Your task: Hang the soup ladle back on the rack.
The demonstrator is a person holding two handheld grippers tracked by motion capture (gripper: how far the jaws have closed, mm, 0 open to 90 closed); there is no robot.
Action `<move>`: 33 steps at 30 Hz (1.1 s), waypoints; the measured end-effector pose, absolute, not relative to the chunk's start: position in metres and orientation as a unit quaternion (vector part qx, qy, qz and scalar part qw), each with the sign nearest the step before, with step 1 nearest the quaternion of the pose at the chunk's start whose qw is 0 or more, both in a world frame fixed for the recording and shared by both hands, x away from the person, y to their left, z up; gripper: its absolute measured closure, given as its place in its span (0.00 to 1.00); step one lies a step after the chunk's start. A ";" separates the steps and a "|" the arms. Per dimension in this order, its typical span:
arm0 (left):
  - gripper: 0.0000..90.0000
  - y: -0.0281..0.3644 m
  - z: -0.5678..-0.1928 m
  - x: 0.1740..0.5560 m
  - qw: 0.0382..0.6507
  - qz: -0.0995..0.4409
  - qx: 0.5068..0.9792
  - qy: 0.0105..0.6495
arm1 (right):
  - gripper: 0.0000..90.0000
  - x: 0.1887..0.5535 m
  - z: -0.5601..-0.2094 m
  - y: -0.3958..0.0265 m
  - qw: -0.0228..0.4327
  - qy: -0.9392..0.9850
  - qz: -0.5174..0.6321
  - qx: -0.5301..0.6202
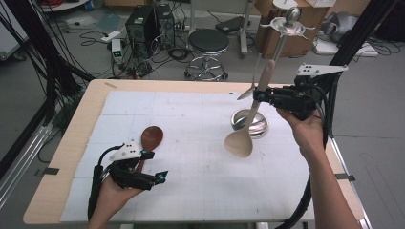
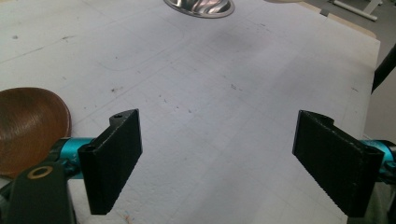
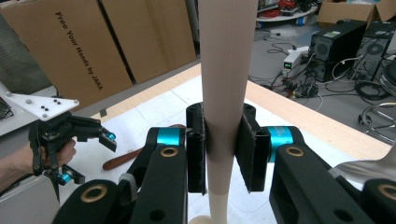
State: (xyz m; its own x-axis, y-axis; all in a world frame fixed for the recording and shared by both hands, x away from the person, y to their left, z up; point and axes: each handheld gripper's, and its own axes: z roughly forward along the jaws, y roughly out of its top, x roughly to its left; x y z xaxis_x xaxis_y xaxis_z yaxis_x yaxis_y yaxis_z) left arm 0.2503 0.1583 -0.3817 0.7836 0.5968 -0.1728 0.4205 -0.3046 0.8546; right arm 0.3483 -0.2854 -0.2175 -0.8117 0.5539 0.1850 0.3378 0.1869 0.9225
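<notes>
While clamping pale spoon (image 1: 245, 129), right tool (image 1: 258, 95) raised.

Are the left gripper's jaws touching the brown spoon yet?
Apart. In the left gripper view the left gripper stands open with only bare white mat between its jaws, and the brown spoon lies off to the side, outside them.

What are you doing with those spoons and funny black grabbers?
A person holds a hand-held gripper in each hand at a table. The right hand-held gripper is clamped on the handle of a pale wooden spoon, holding it up in the air with the bowl end hanging down near a metal stand where another spoon hangs. The left hand-held gripper is open and holds nothing; it sits beside a dark brown spoon lying on the white mat.
</notes>
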 end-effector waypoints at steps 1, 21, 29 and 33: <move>0.18 0.158 -0.382 0.250 0.497 0.088 0.802 0.318 | 0.84 0.349 -0.216 -0.286 0.096 0.764 0.568 0.291; 0.17 0.160 -0.382 0.251 0.500 0.088 0.799 0.323 | 0.84 0.373 -0.182 -0.290 0.117 0.768 0.554 0.300; 0.17 0.162 -0.383 0.251 0.501 0.086 0.798 0.323 | 0.84 0.385 -0.181 -0.296 0.126 0.763 0.547 0.321; 0.17 0.164 -0.383 0.252 0.503 0.087 0.797 0.324 | 0.84 0.390 -0.183 -0.300 0.121 0.759 0.549 0.329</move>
State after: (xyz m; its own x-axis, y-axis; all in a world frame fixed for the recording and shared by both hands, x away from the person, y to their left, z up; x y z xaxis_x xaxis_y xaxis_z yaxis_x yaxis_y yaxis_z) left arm 0.2516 0.1635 -0.3825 0.7753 0.6035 -0.1862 0.4281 -0.2855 0.8574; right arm 0.3898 -0.2999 -0.1831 -0.7545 0.6321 0.1767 0.3660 0.1818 0.9127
